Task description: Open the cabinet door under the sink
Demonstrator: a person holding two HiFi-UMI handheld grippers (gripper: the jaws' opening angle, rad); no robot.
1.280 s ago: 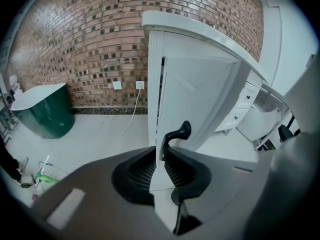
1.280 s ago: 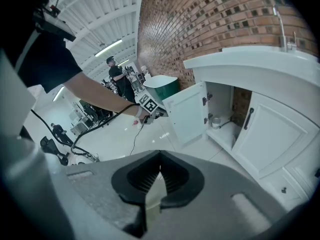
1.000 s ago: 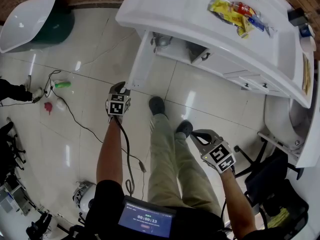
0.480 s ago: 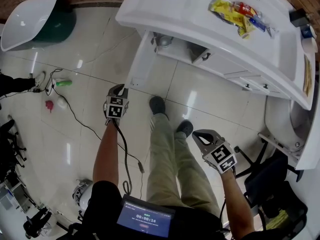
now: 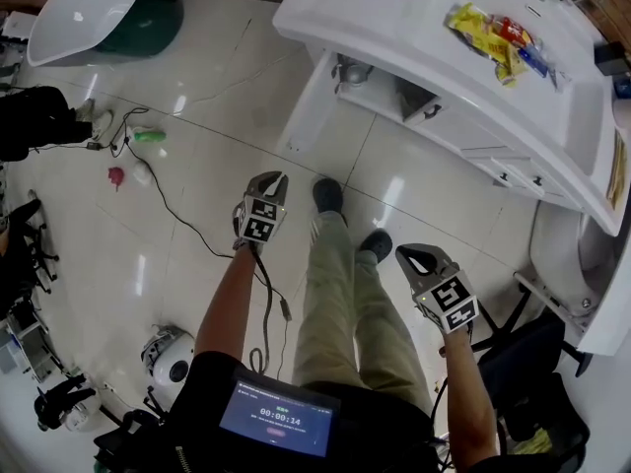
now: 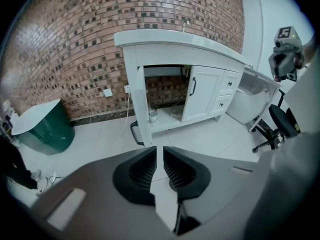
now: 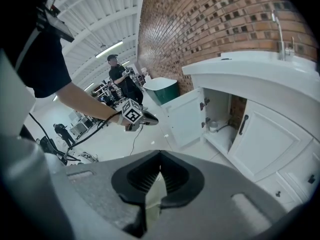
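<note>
At the far left of the head view a white basin (image 5: 84,13) rests on a green bin (image 5: 153,18). Below them a black cable (image 5: 182,227) trails across the glossy tiled floor (image 5: 197,97).

Right of the cable, the left gripper (image 5: 277,178) hangs above the tiles, aimed toward the corner of the vanity (image 5: 394,18) and well apart from it. In the left gripper view its jaws are closing and only a narrow slit remains between the ribbed pads (image 6: 148,168). Nothing sits in that slit (only floor shows through).

The person's legs (image 5: 340,294) in khaki trousers stand between the two tools.

Above the legs, the cabinet door (image 5: 308,106) under the sink is swung wide open. It is hinged at the vanity's left corner and shows edge-on from above. In the left gripper view it is also edge-on, with its black handle (image 6: 135,133) on the near face. The opened compartment (image 6: 162,96) shows brick wall at its back. Neither gripper touches the door.

Further right, the right gripper (image 5: 418,257) points down at the floor beside the person's right leg. In the right gripper view its jaws meet at the tips and hold nothing.

Right of the open compartment the neighbouring door (image 7: 265,134) is closed. A yellow packet (image 5: 483,30) lies on the countertop, and a black chair (image 5: 532,348) stands at the far right.
</note>
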